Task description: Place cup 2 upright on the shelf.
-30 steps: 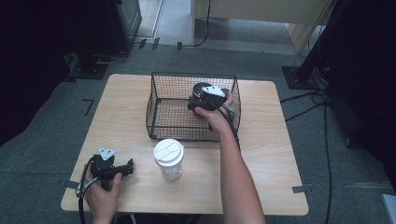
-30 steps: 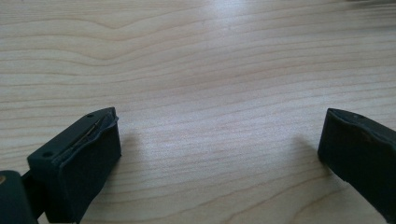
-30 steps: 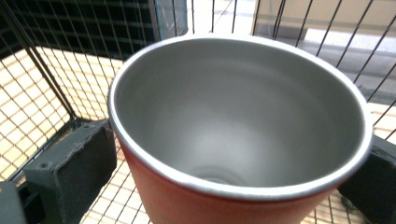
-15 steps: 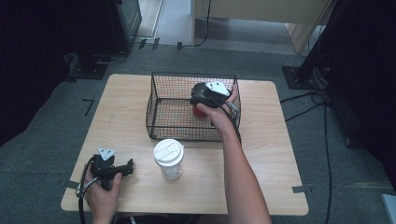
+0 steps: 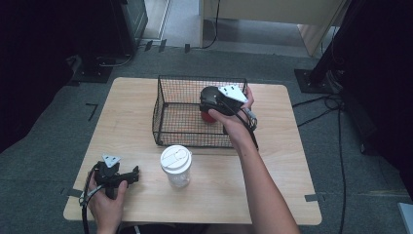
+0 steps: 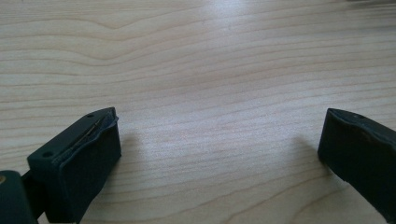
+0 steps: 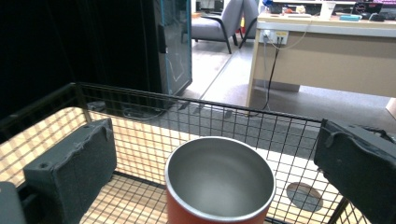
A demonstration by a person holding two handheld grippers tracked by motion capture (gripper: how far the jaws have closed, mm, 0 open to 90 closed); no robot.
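Note:
A red cup (image 5: 208, 116) with a steel inside (image 7: 219, 179) stands upright in the black wire basket (image 5: 165, 109), near its right side. My right gripper (image 5: 210, 103) hangs over it inside the basket, held by a hand. In the right gripper view the right gripper (image 7: 219, 163) is open, its jaws wide on either side of the cup's rim and apart from it. My left gripper (image 5: 127, 174) rests at the table's front left corner in the person's other hand. The left gripper view has this gripper (image 6: 219, 154) open over bare wood, nothing between its jaws.
A clear cup with a white lid (image 5: 176, 165) stands in front of the basket, between the two arms. The basket's far wire wall (image 7: 187, 116) rises beyond the red cup. The wooden table (image 5: 287, 165) has bare room at right and left.
The right gripper has shifted slightly up and to the right over the basket, and the red cup now shows beneath it. The left gripper has stayed in place.

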